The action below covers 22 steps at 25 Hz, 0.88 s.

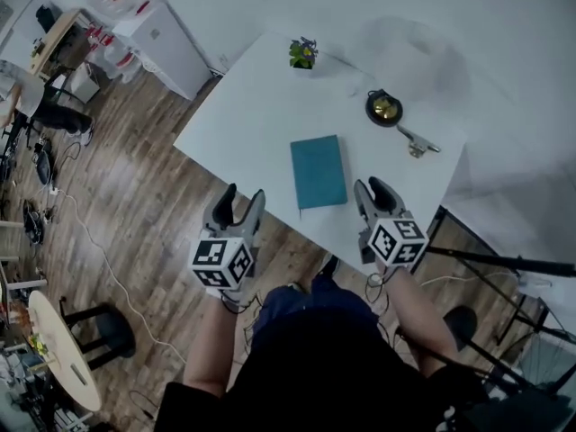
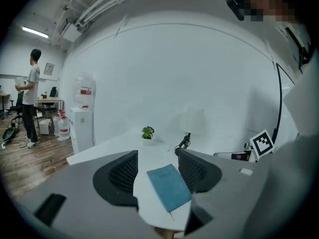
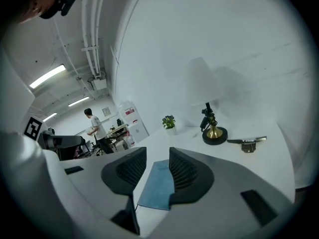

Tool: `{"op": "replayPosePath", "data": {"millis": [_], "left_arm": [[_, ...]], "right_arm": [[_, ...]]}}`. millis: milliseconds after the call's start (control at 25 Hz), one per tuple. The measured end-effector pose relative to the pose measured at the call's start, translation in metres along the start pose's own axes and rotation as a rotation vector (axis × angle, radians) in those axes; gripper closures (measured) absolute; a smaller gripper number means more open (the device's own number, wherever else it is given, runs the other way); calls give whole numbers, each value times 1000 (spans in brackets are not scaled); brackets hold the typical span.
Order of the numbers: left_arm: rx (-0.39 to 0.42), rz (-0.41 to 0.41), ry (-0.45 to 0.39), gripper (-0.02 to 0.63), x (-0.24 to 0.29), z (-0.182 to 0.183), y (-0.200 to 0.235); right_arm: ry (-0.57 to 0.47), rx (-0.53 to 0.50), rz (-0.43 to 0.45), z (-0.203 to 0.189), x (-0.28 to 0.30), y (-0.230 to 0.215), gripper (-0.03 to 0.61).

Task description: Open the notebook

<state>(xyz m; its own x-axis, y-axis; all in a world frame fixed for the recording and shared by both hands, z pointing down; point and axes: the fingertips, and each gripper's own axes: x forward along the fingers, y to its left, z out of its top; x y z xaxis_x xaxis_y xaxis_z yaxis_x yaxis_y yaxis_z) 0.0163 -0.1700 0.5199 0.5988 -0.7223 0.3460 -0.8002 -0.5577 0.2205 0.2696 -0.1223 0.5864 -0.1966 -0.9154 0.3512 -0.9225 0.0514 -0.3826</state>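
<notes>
A closed teal notebook (image 1: 319, 171) lies flat on the white table (image 1: 261, 106), near its front edge. My left gripper (image 1: 240, 200) hovers open off the table's front left edge, short of the notebook. My right gripper (image 1: 371, 192) stands open over the front right part of the table, just right of the notebook. In the left gripper view the notebook (image 2: 169, 186) shows ahead between the open jaws of that gripper (image 2: 157, 171). In the right gripper view the notebook (image 3: 158, 184) lies beyond the gap of that gripper (image 3: 158, 166). Nothing is held.
A small potted plant (image 1: 303, 53) stands at the table's far edge. A brass-based lamp (image 1: 384, 108) and a metal clip (image 1: 417, 142) sit at the right. A water dispenser (image 1: 164, 43) stands at the back left. A person (image 2: 31, 96) stands far off.
</notes>
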Motion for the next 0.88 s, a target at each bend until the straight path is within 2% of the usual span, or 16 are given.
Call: {"op": "replayPosePath", "data": {"millis": [160, 320, 480, 680, 880], "left_arm": [[-5, -6, 65, 362, 19, -23, 0], [-14, -43, 112, 362, 43, -40, 6], [-13, -134, 159, 364, 66, -49, 6], [12, -242, 195, 364, 85, -47, 7], [-9, -239, 225, 368, 87, -53, 35]], "right_arm": [[109, 86, 7, -37, 23, -20, 433], [204, 68, -22, -74, 49, -33, 437], [297, 47, -83, -110, 69, -48, 452], [391, 88, -141, -142, 91, -69, 457], [427, 139, -143, -156, 105, -71, 435]]}}
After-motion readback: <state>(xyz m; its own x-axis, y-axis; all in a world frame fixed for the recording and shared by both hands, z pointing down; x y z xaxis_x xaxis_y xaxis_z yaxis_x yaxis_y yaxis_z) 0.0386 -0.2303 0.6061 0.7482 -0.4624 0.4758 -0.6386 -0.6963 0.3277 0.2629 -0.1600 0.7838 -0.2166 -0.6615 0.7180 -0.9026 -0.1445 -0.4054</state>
